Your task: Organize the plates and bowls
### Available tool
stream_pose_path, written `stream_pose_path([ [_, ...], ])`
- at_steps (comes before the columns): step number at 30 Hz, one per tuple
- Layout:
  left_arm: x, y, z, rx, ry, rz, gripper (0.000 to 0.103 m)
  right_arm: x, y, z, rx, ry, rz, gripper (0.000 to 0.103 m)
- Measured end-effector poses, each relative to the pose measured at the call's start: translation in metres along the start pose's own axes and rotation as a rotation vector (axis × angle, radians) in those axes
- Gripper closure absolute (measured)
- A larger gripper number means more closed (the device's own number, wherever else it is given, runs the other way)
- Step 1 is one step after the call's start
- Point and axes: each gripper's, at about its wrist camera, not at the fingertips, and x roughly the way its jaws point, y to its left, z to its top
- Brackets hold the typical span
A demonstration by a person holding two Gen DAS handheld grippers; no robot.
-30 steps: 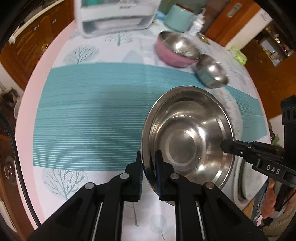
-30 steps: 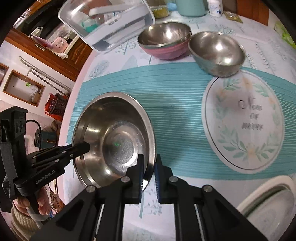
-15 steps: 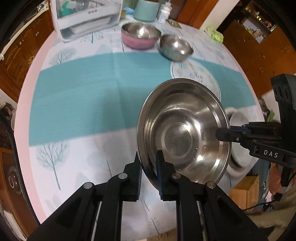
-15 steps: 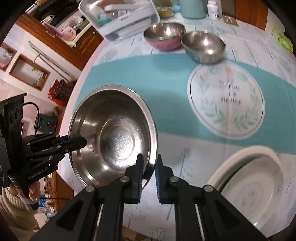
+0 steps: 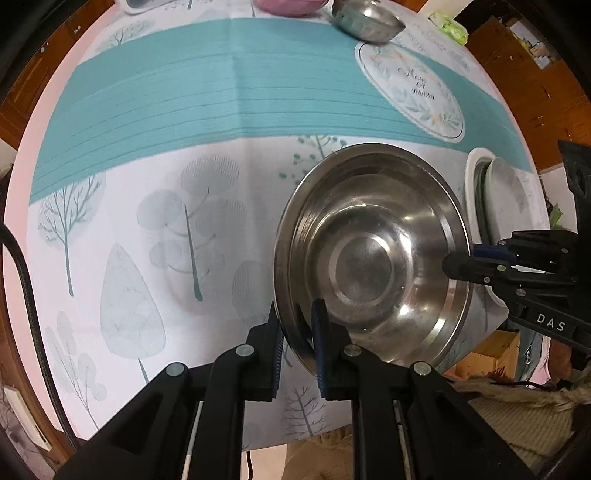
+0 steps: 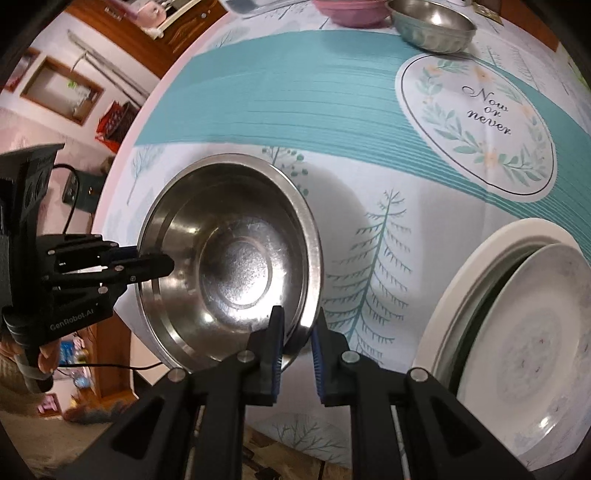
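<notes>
Now the left gripper (image 5: 297,325) and right gripper (image 6: 297,332) are both pinching the rim of the large steel bowl (image 5: 373,258) from opposite sides, holding it above the tablecloth (image 5: 166,206). White plates (image 6: 517,350) are sitting at three o'clock; a smaller steel bowl (image 6: 432,24) and pink bowl (image 6: 349,11) are lying at twelve.

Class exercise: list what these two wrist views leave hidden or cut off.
- Pink bowl: both views, top edge cuts it.
- Stacked plates: lower ones hidden by the top plate.
- Large steel bowl: underside unseen, so contact with the tablecloth is unclear.
</notes>
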Motion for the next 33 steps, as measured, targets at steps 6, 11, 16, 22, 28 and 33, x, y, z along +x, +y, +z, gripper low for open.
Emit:
stream_pose_path([
  [6,0.002,0.0,0.001,-0.013,0.012,0.007,0.09,0.005,0.002,0.0,-0.017,0.013,0.004,0.088],
  [11,0.001,-0.002,0.004,-0.007,0.009,0.023,0.09,0.007,0.004,0.005,-0.031,0.013,0.002,0.086],
  [16,0.002,-0.004,0.006,-0.007,-0.003,0.054,0.069,0.006,0.004,0.002,-0.038,0.007,0.002,0.085],
  [22,-0.006,-0.004,0.007,-0.025,-0.033,0.085,0.053,-0.002,-0.001,0.0,-0.043,-0.003,0.023,0.079],
  [28,-0.016,-0.009,0.009,-0.03,-0.056,0.118,0.048,-0.012,-0.005,-0.003,-0.051,-0.013,0.037,0.078],
  [33,-0.025,-0.015,0.012,-0.034,-0.072,0.137,0.046,-0.023,-0.012,-0.004,-0.059,-0.03,0.045,0.078],
])
